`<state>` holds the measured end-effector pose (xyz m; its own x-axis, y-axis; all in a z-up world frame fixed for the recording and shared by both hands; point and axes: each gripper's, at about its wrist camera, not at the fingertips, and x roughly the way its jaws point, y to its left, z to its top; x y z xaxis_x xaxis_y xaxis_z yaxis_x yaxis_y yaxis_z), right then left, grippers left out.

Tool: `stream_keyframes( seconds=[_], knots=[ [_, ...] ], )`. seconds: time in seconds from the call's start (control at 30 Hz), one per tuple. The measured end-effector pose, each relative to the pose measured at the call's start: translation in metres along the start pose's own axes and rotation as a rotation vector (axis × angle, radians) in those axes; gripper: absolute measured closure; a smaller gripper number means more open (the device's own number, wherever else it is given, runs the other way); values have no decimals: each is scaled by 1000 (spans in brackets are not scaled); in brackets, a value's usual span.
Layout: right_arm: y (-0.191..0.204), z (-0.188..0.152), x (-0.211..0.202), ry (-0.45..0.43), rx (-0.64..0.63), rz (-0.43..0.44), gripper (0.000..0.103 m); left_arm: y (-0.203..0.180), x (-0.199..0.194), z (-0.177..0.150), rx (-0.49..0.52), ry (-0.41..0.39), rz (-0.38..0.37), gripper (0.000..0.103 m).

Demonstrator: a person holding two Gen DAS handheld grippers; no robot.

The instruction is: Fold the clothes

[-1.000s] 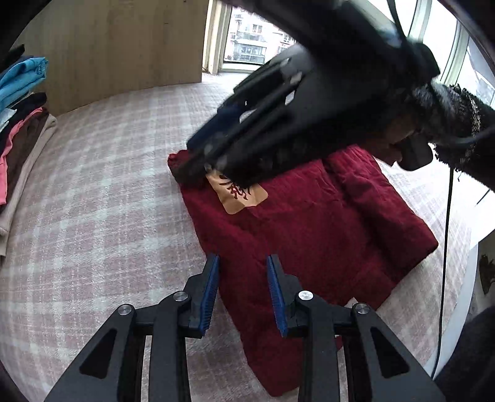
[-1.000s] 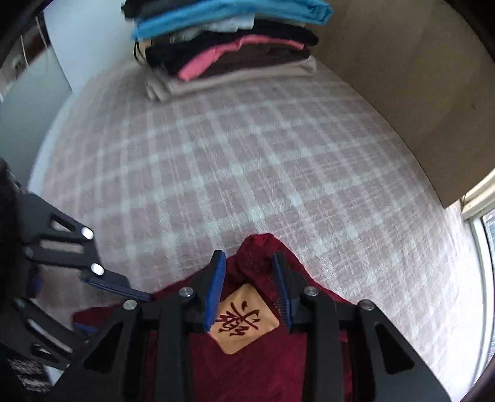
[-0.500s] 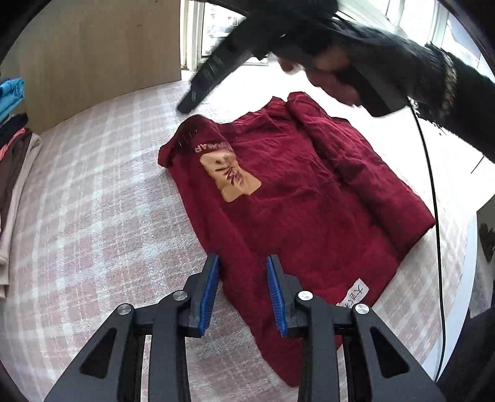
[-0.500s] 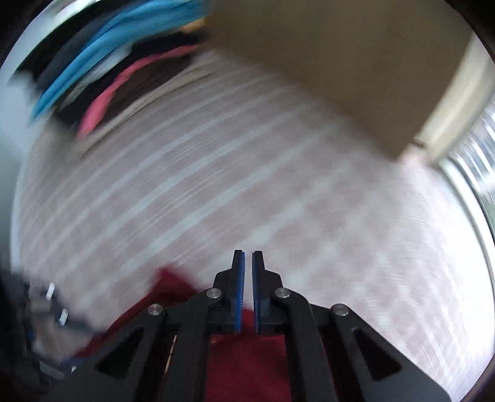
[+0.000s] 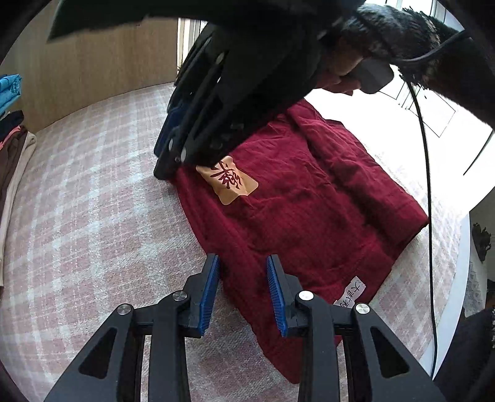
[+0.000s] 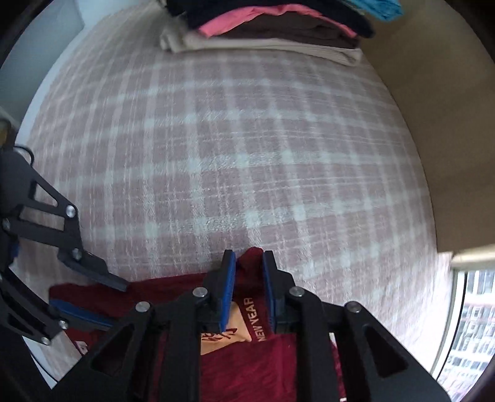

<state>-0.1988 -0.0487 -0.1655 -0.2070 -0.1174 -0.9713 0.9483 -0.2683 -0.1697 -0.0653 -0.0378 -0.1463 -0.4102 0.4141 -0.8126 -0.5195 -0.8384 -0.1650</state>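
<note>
A dark red garment (image 5: pixel 309 210) with an orange patch (image 5: pixel 230 182) lies partly folded on the pink plaid bed cover (image 5: pixel 92 216). My left gripper (image 5: pixel 243 287) is open, its blue pads straddling the garment's near left edge. My right gripper (image 6: pixel 249 281) is open over the garment's far corner (image 6: pixel 252 256), beside the patch and "NEW YEAR" lettering (image 6: pixel 255 318). In the left wrist view the right gripper (image 5: pixel 173 151) comes down at that same corner. The left gripper also shows at the left of the right wrist view (image 6: pixel 89 293).
A stack of folded clothes (image 6: pixel 266 27) in blue, black, pink, brown and beige sits at the far end of the bed. It shows at the left edge of the left wrist view (image 5: pixel 12 130). A wooden panel (image 5: pixel 92 68) and a window stand behind. A black cable (image 5: pixel 428 185) hangs at the right.
My right gripper was shut and lifted away half a second ago; it has come back down to the garment's far corner and opened. The left gripper has stayed open at the near edge.
</note>
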Motion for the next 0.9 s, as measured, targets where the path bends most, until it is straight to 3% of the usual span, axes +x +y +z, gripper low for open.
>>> stream_keyframes(
  seconds=[0.17,0.27,0.4,0.43,0.57,0.63,0.7,0.8,0.9],
  knots=[
    [-27,-11,-5,10,91,18,98,-1,-1,-2,2,-10,1,74],
    [-78,-25,-21,-55,351,134,98,-1,-1,-2,9,-12,0,74],
    [-118,-44,-19,-51,518,4,97,-2,2,-2,18,-12,-2,74],
    [-117,-46,-19,-62,540,39,97,-2,2,-2,19,-11,-4,74],
    [-98,-34,-20,-95,468,77,97,-1,2,2,16,8,-22,74],
    [-93,-30,-16,-87,457,87,97,10,1,6,-42,-3,-54,74],
    [-89,-31,-19,-97,467,94,97,26,-1,11,-133,-19,-56,66],
    [-89,-43,-29,-102,493,96,97,35,-3,17,-220,-47,-120,61],
    [-114,-67,-38,-108,505,107,97,20,9,23,-156,-27,-52,49]
  ],
)
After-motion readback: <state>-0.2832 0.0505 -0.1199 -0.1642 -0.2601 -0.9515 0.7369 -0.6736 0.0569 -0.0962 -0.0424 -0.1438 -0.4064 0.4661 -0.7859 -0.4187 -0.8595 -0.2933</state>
